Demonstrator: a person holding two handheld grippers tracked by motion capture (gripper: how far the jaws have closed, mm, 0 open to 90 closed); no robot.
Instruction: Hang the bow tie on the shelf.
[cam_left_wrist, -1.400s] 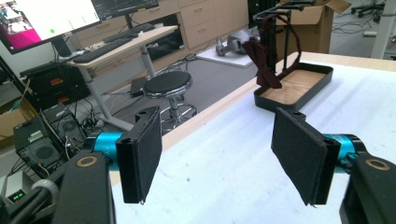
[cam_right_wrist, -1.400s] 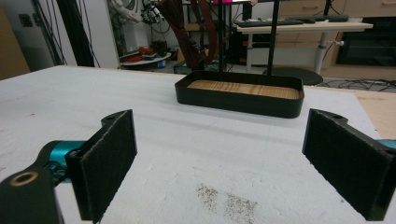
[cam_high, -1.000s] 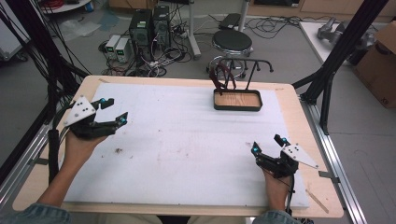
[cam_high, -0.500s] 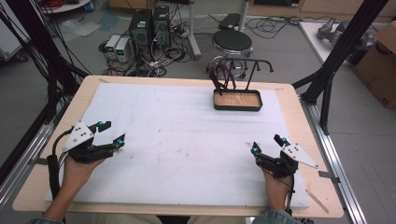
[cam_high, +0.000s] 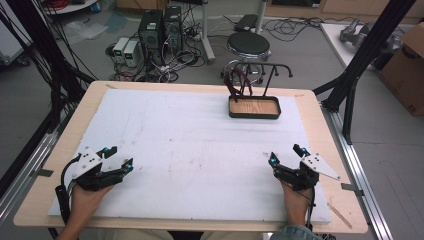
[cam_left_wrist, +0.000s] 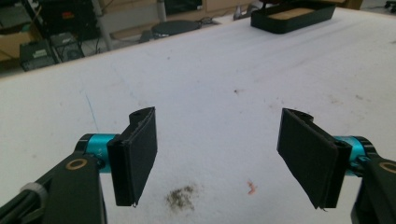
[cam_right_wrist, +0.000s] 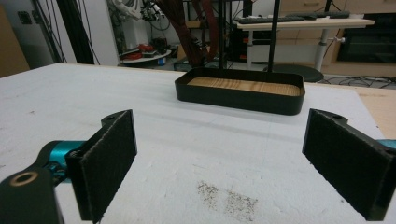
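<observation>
Tray (cam_high: 254, 107), a black-walled stand with a wooden floor and a thin rack of hooks rising from it, is seen in the upper right of the high view, on the far part of the white foam mat (cam_high: 200, 145), well apart from both grippers; a dark reddish strap (cam_high: 235, 84) appears to hang from the rack at its left end. It is judged to be set far back so that the near mat is left free as working ground. The left gripper (cam_high: 118, 159) is held low over the mat at the lower left of that view, its jaws standing wide apart with nothing between them; they have just been opening a little further, and in the left gripper view only stained foam lies between the pads (cam_left_wrist: 137, 154). The right gripper (cam_high: 286, 155) is held at the lower right, jaws likewise wide apart and empty, pointed at the tray (cam_right_wrist: 240, 93), which sits in the upper middle of the right gripper view. Both are judged to be parked at the near edge, open, ready for a reach toward the stand.
</observation>
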